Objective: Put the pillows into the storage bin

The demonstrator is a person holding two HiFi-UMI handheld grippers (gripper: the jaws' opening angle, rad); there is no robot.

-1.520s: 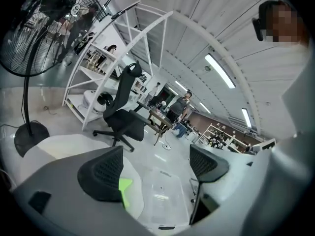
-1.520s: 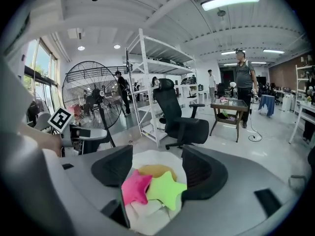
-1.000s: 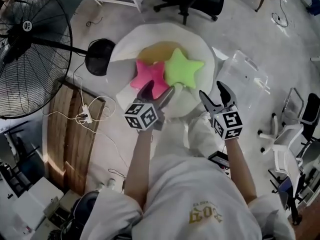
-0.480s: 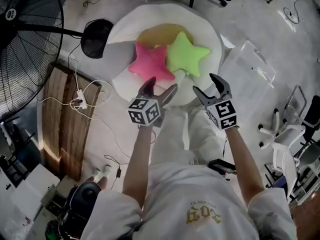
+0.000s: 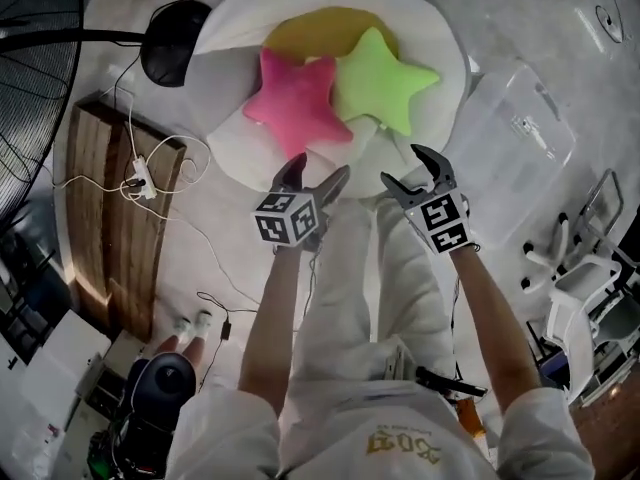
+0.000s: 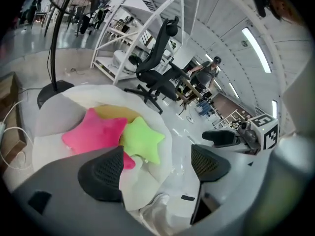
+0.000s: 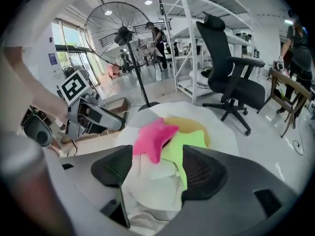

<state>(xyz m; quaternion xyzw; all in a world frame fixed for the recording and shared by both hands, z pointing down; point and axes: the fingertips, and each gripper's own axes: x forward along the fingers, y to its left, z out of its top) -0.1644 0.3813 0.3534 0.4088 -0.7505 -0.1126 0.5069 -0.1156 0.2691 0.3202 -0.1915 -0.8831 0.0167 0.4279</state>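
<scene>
A pink star pillow (image 5: 293,102) and a green star pillow (image 5: 383,80) lie side by side on a big white beanbag (image 5: 240,18), partly over a yellow pillow (image 5: 315,33). My left gripper (image 5: 312,174) hangs open just short of the pink star's near point, nothing between its jaws. To its right my right gripper (image 5: 413,166) is also open and empty, near the beanbag's front edge. The pink star (image 6: 94,133) and green star (image 6: 141,138) show ahead in the left gripper view. In the right gripper view the pink star (image 7: 152,137) overlaps the green one (image 7: 189,146).
A clear plastic storage bin (image 5: 515,138) stands on the floor right of the beanbag. A fan's black base (image 5: 172,56) and cage sit at the left, by a wooden board (image 5: 105,218) with a power strip and cables. Office chairs stand at the right edge.
The beanbag and pillows have come closer and lower in the head view as I moved forward. Both grippers stay open and side by side.
</scene>
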